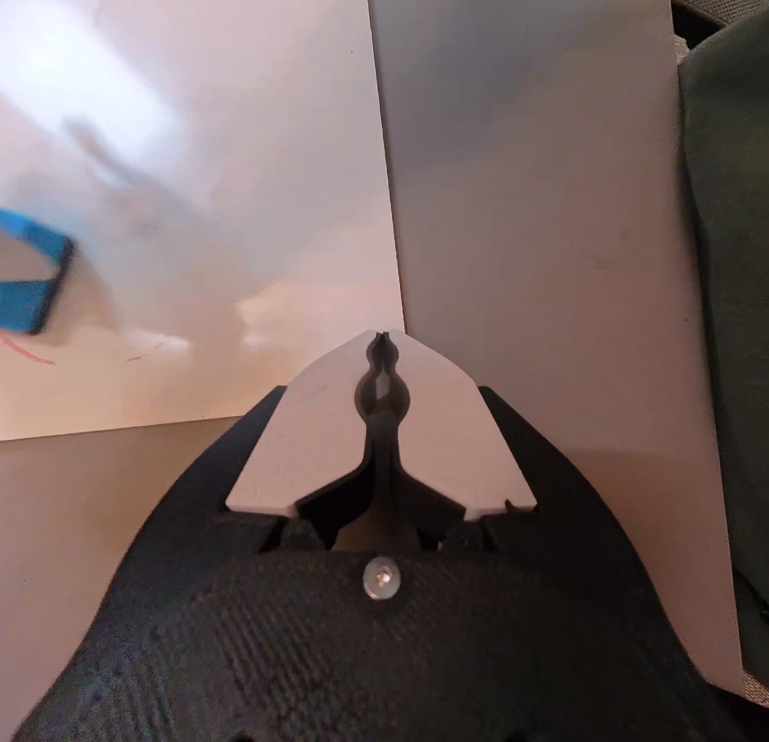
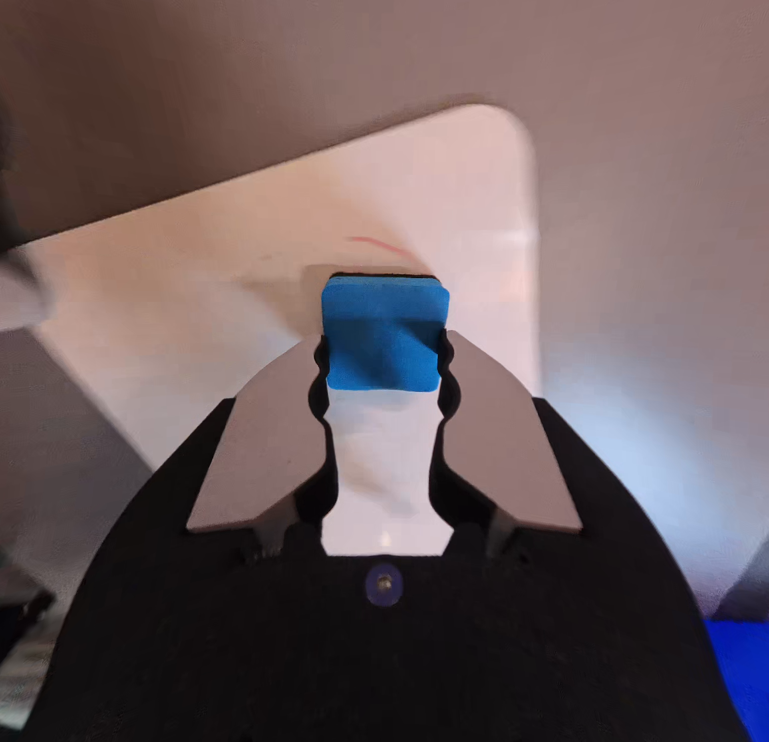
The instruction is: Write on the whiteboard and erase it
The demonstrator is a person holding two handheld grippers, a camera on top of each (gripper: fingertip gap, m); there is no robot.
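The whiteboard [image 2: 187,297] lies flat on the table. A thin red pen stroke [image 2: 376,242] sits on it just beyond the blue eraser [image 2: 383,331]. My right gripper [image 2: 383,347] is shut on the eraser and presses its dark felt face onto the board. In the left wrist view the whiteboard [image 1: 229,181] fills the left half, with the blurred blue eraser [image 1: 29,277] at the far left edge and a red stroke [image 1: 29,354] below it. My left gripper [image 1: 383,336] is shut and empty, near the board's right edge.
A grey table surface [image 1: 541,264] lies right of the board. A dark green fabric object [image 1: 732,306] stands along the right edge of the left wrist view. A blue patch [image 2: 745,680] shows at the bottom right of the right wrist view.
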